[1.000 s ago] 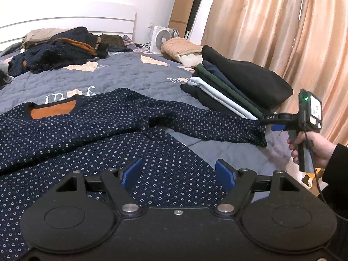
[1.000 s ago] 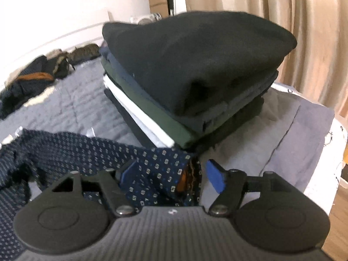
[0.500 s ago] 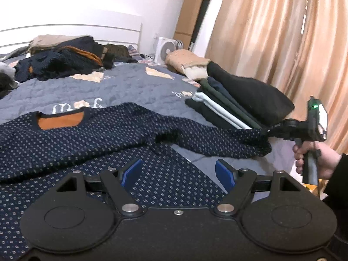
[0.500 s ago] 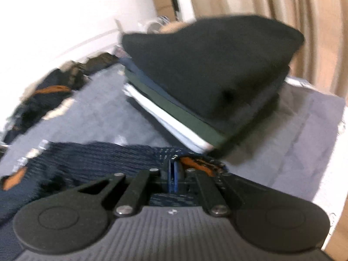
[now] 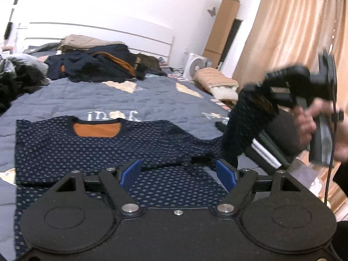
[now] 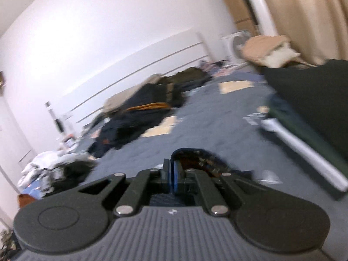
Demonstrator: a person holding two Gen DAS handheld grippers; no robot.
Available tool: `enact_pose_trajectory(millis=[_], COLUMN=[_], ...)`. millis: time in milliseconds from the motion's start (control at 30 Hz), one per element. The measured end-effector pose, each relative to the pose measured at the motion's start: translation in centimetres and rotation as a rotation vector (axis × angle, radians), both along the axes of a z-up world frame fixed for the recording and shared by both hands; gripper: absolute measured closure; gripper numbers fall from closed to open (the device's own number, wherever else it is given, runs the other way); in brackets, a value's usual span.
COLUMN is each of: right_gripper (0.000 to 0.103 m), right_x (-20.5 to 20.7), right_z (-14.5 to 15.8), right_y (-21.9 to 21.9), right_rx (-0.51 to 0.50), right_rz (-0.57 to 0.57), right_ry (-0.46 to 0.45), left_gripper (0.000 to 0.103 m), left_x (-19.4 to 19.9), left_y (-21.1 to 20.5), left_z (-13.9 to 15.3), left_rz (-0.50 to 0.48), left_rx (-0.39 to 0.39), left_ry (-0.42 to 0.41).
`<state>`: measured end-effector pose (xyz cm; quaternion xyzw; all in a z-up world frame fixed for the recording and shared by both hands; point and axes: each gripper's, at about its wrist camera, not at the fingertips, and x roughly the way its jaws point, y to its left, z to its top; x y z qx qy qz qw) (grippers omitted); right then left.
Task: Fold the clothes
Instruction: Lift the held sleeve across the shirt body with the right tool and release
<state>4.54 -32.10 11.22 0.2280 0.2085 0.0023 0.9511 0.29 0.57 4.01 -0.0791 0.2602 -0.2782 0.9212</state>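
— What did the left wrist view show?
— The left gripper [image 5: 178, 173] was spread wide and empty above the dotted navy sweater [image 5: 87, 143], which lay flat at the near edge of the bed [image 5: 65, 95]. The right gripper [image 5: 253, 89] held the sweater's sleeve [image 5: 241, 128] lifted beside the stack of folded clothes [image 5: 271, 150]. Pale letters on the quilt [image 5: 152, 91] were too cut off to read.
— And the right wrist view?
— Blurred. The right gripper's blue pads [image 6: 174, 179] were pinched together on the sleeve cuff [image 6: 195, 158]. Only there did the stack's white layer [image 6: 304, 148] lie plain, and the flat sweater body was out of frame.
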Motion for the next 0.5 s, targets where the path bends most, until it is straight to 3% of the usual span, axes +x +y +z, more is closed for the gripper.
enact_pose_trajectory(millis=[200,333,500], right_gripper=[0.101,0.099,0.095], right_x=[4.5,6.9,7.3], right_z=[-1.3,-5.5,-9.8], right_y=[7.2,11.0,14.8], right_rx=[0.092,0.089,0.054], right_rz=[0.193,0.289,0.364], right_ry=[0.051,0.135,0.17], left_gripper=[0.028,0.028,0.028], left_x=[1.1,2.1,3.1], left_y=[2.3,4.3,5.7], left_z=[0.1,-0.1,-0.7], left_rz=[0.068,0.129,0.173], left_rx=[0.039,0.04,0.059], left_ry=[0.011,0.033,0.06])
